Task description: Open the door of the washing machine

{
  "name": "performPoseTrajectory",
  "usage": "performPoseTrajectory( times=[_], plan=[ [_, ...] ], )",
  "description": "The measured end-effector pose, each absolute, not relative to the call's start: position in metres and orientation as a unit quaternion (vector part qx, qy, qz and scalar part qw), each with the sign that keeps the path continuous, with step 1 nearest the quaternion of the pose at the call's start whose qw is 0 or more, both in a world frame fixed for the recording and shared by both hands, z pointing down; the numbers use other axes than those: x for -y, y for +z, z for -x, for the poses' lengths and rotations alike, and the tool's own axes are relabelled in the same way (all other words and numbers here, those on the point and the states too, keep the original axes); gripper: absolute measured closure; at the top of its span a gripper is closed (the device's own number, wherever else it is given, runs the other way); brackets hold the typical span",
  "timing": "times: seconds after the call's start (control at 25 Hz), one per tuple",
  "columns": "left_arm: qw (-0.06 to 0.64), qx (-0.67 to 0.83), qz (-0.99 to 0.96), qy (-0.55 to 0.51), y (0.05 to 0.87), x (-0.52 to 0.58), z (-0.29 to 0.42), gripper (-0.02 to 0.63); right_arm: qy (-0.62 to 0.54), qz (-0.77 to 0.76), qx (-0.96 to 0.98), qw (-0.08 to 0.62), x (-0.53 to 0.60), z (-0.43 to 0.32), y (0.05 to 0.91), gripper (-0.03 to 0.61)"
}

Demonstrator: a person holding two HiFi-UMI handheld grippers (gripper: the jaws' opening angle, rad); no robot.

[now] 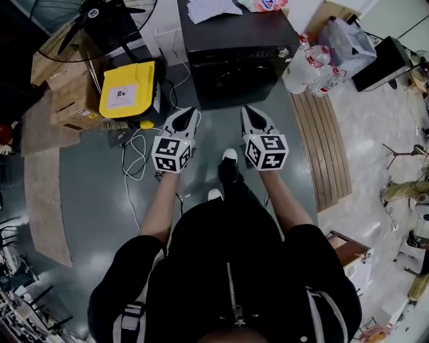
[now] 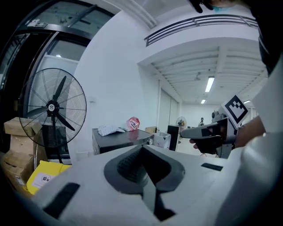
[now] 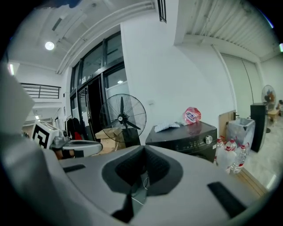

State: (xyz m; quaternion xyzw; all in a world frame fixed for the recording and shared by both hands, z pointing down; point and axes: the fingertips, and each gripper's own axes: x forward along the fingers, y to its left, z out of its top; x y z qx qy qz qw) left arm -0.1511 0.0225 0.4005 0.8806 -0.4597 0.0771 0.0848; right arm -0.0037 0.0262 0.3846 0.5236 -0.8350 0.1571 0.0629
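The washing machine is a dark front-loader standing on the floor at the far side, its back to the white wall. As far as the head view shows, the door in its front is closed. On its top lie a crumpled white cloth towards the left edge and a pink-and-red packet towards the right.

The person stands facing the machine with a gripper held out in each hand, side by side in the air above the grey floor. Both point at the machine and stop short of it, touching nothing. The left gripper has its jaws clenched together with nothing between them. The right gripper is clenched and empty too.

On the floor left of the machine are a large black standing fan, a yellow case and stacked cardboard boxes. White cables trail from there. Just beside the machine's right side stands a pack of water bottles.
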Motion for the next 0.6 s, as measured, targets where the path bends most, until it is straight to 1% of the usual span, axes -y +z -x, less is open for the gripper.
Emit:
performPoseTrajectory(
  times=[0.24, 0.6],
  plan=[
    [0.093, 0.466, -0.875, 0.090, 0.410, 0.052, 0.149, 0.609, 0.179, -0.519, 0.834, 0.056, 0.055, 0.004, 0.397, 0.574],
    [0.100, 0.491, -0.860, 0.095, 0.407, 0.167, 0.144, 0.609, 0.189, -0.494, 0.846, 0.067, 0.182, 0.003, 0.404, 0.574]
  ],
)
